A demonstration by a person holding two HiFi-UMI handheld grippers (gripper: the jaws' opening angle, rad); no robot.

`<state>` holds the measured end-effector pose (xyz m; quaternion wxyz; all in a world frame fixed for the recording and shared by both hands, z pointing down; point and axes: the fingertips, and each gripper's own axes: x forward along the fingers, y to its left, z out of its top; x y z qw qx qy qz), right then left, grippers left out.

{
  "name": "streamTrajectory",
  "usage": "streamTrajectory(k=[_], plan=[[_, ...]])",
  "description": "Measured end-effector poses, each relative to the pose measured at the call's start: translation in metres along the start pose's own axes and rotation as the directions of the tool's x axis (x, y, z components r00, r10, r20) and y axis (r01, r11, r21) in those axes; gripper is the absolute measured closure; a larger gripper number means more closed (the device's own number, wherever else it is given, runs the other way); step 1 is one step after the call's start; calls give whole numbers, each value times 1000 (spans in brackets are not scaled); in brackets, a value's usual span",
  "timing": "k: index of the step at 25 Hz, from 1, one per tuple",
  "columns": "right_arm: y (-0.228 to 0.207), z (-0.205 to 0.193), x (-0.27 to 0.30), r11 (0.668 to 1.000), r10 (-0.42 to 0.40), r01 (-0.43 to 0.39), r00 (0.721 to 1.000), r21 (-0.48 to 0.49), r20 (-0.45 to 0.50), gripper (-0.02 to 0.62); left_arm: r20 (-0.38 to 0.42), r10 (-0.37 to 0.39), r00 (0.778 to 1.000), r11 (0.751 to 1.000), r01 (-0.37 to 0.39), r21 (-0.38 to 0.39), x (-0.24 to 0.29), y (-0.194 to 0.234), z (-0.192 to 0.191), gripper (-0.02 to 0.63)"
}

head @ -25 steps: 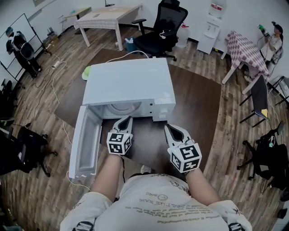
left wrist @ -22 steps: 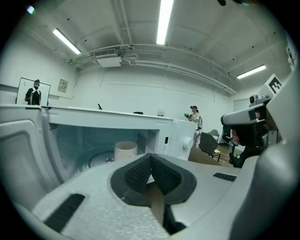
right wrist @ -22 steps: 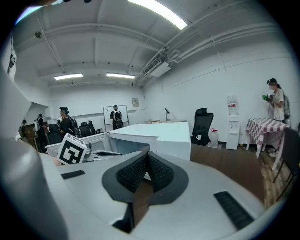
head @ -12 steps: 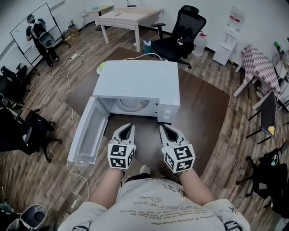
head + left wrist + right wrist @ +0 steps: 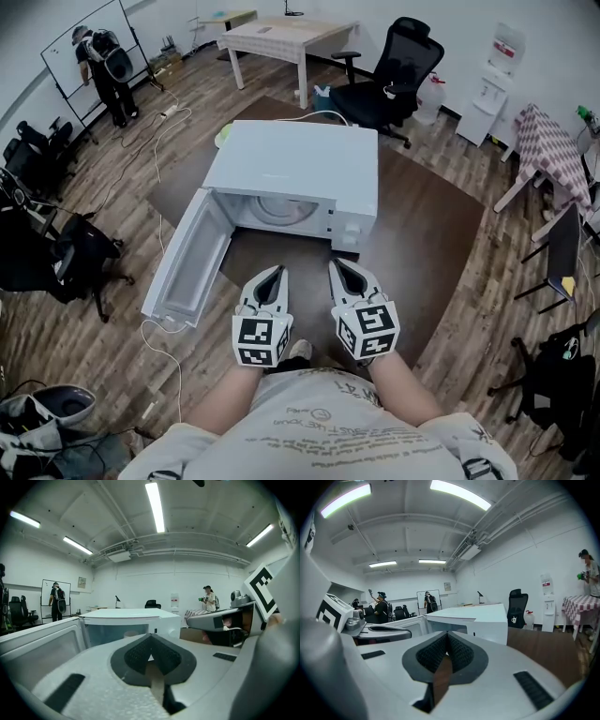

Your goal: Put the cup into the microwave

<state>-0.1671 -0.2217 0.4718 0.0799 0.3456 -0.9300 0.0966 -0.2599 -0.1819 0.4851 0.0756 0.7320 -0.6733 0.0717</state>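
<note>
Left gripper [image 5: 273,274] and right gripper [image 5: 338,269] are both pinched shut on nothing, lower middle of frame. The microwave [image 5: 292,167] has its door [image 5: 187,264] hanging open, centre-left. Can't really spot the cup, maybe it's that pale blob [image 5: 131,633] inside? If so, I'd guess next is swinging the door shut.

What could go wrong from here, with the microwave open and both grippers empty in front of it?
The microwave door stands wide open, reaching past the table edge; a passing leg or the left gripper could knock it. A white cable loops on the floor below the door, a possible trip or snag. The left and right gripper are both shut and empty, and no cup shows clearly, so the task may stall.
</note>
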Motion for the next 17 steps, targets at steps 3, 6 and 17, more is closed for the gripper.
streamTrajectory(k=[3,6,17], plan=[[1,-1,-4,1000,2,-2,1000,-2,7,581,4,21,1000,1000,-21,-12,-4,0,3,592],[4,-1,-8,1000,5,-4,1000,-13,17,580,3,37,999,999,-37,-28,-8,0,4,592],[2,4,-28,1000,-15,16,997,-21,77,580,-25,49,998,997,-51,-57,-22,-9,-4,592]])
